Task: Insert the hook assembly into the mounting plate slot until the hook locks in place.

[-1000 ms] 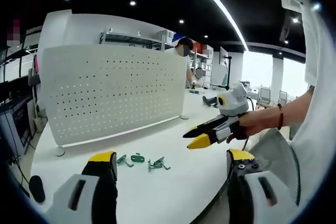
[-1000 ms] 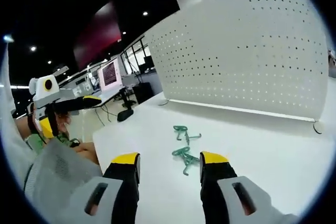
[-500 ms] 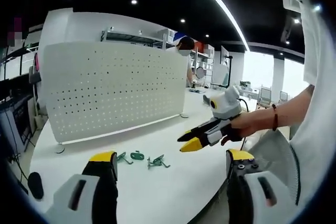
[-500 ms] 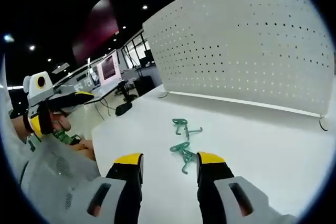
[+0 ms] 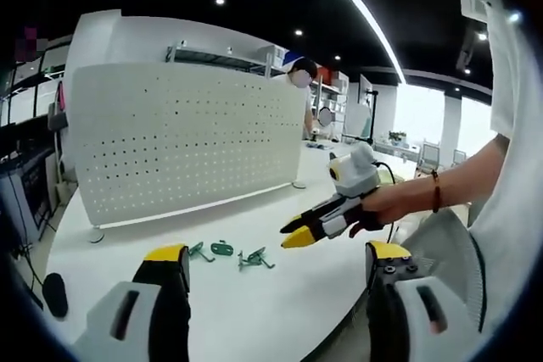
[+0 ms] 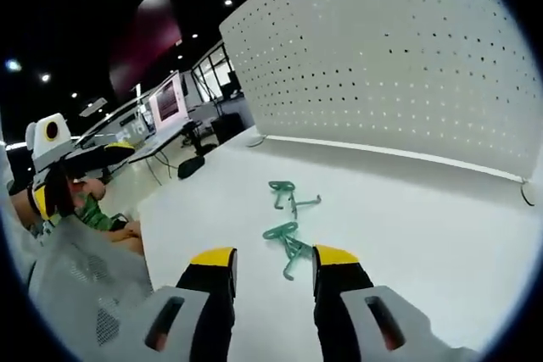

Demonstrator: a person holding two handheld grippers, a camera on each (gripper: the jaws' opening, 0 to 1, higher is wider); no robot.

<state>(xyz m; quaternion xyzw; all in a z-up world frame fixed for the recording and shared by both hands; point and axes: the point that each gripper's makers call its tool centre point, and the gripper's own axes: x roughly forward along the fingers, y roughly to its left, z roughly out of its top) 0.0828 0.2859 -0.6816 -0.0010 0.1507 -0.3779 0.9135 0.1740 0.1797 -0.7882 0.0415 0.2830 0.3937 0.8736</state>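
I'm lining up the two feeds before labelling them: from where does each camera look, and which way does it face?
Left gripper view: rides the left gripper, facing the pegboard across the white table; the right gripper and forearm enter from the right.
Right gripper view: rides the right gripper, low over the green hooks; the left gripper shows at left.
Shared: pegboard, table, hooks.

Left gripper (image 5: 276, 264) held low, jaws spread wide apart. Right gripper (image 6: 271, 262) likewise parted, reaching forward in a bare-wristed hand (image 5: 386, 203), tips angled downward
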